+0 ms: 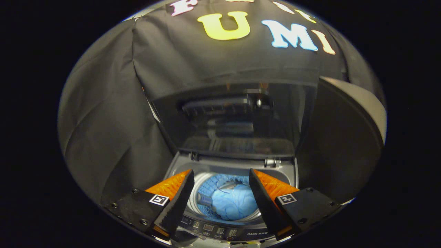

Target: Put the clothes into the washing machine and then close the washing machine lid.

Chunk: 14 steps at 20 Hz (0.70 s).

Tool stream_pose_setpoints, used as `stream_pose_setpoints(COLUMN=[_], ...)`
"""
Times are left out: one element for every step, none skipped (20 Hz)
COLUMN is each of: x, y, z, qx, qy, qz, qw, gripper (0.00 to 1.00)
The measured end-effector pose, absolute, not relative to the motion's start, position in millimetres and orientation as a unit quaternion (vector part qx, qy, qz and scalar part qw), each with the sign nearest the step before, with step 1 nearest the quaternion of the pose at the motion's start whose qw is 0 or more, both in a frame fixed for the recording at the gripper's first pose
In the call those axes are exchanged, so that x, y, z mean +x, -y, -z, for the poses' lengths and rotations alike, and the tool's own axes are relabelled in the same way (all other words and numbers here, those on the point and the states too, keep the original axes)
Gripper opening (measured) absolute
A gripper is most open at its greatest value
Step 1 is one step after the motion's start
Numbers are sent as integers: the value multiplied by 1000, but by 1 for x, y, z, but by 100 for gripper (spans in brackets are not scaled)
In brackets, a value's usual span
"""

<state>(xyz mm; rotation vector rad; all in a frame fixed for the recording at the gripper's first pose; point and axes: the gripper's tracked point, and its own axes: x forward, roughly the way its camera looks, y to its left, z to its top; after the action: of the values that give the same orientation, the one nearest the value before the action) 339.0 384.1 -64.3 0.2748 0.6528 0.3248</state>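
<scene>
Gripper view looks down over a small grey top-loading washing machine point(237, 164) whose dark, see-through hinged lid point(234, 120) stands raised, close to upright, at the back of the opening. Two hinges join the lid to the machine's rear edge, and the glossy panel carries faint reflections.

The hand-held gripper point(220, 199) hovers above the front of the machine with its fingers point(179, 199) spread wide apart. Nothing lies between them and they touch nothing; the gap between them frames the drum below.

Inside the round, perforated metal drum point(206, 187) sits a bunched piece of light blue clothing point(232, 203), heaped in soft folds towards the middle and the right of the tub. A small darker patch shows on the cloth at its left side, too small to make out. The clothing rests fully below the drum's pale rim, seen between the fingers and beyond them.

Just under the fingers, along the machine's front edge, runs a dark control panel point(215, 230) with a row of small buttons and displays.

Behind and around the machine hangs the black cloth booth wall point(113, 113). A curved, pale-rimmed dark object point(361, 103) stands to the right of the lid; what it is cannot be told.
</scene>
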Motion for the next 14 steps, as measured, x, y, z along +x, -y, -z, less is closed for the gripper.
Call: stream_pose_setpoints(x=[344,349,352,357,362,366,372,377,384,392,400,406,413,421], y=[-379,-372,-365,-360,-353,-348,-340,-334,-328,-323,-317,-313,-309,-305], z=[48,28,10,-3,-17,-29,-42,-55,-68,-78,-86,-94,-100,-105], qx=[139,144,150,154,156,156,156,157,157,158,159,159,158,156], qy=[-306,-292,-277,-265,-255,-246,-237,-227,-217,-209,-206,-206,-204,-203], qz=[-160,-158,-157,-157,-157,-157,-155,-153,-150,-147,-144,-142,-139,-136], qw=[928,932,936,939,941,944,946,949,952,954,955,955,956,957], gripper=[98,98,98,98,98,98,98,98,98,98,98,98,98,98])
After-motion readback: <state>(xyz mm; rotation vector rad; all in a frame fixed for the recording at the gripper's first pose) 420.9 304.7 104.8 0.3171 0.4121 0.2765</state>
